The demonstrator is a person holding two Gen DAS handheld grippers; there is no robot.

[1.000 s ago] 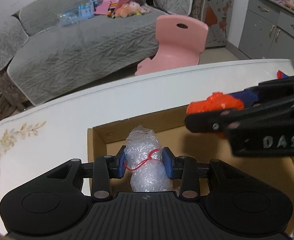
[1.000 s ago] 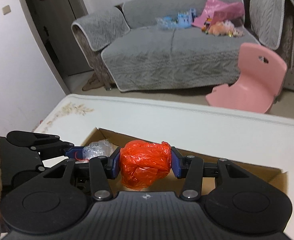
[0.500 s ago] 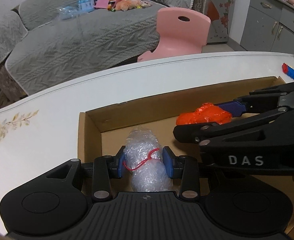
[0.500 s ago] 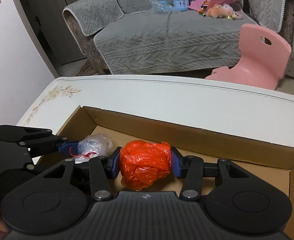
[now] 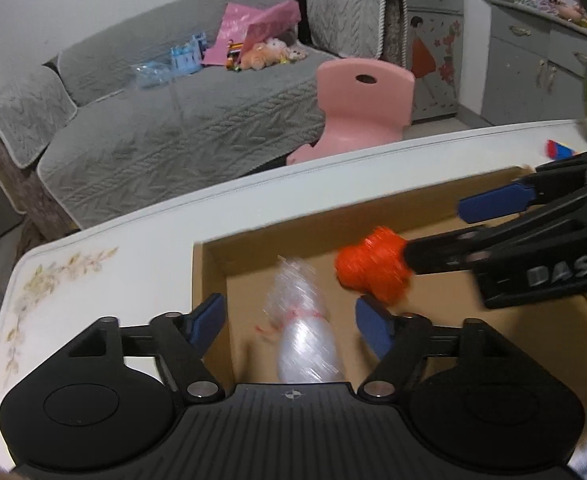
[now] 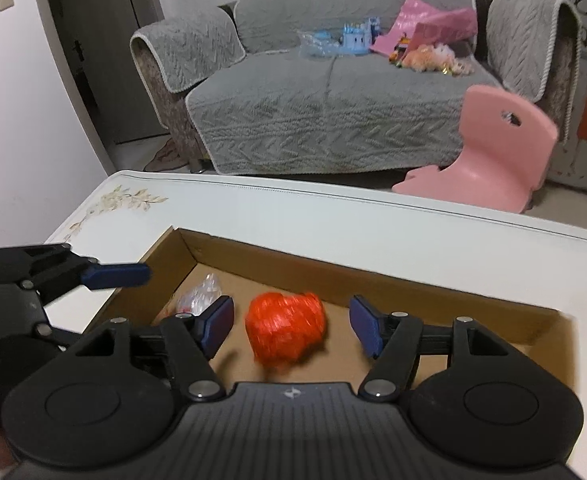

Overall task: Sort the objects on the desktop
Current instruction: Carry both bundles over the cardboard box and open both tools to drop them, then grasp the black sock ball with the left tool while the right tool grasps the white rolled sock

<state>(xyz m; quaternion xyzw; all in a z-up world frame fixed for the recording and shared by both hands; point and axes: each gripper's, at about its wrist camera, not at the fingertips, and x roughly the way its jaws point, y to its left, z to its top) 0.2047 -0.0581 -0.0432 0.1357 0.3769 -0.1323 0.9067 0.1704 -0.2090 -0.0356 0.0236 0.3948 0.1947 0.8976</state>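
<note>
Change since a second ago: both bundles let go; pads then pressed on them, now clear of them on both sides.
Clear bundle point(image 5: 305, 336): bubble-wrap parcel tied with red string, blurred, between the spread pads of the left hand-held gripper point(image 5: 289, 326), touching neither; in or just above the left end of the cardboard box point(image 5: 373, 216).
Orange bundle point(image 6: 285, 330): crumpled orange plastic, blurred, between the pads of the right hand-held gripper point(image 6: 291, 324) with a gap on each side; over the box floor, just right of the clear bundle.
Left hand-held gripper: jaws opening, nothing pinched.
Right hand-held gripper: jaws opening, nothing pinched.
Box: shallow, open-topped, lying on the white table point(image 6: 333, 216).
Further out: small red and blue block point(image 5: 559, 149) on the table beyond the box's far right corner; pink chair point(image 6: 493, 152) and grey sofa point(image 6: 333, 120) behind.
Step in hand: probably release of two items into the box.
Next move, as judged: withdrawal up and back with jaws kept wide, clear of the box walls, then a reach for the remaining loose things such as the block.
</note>
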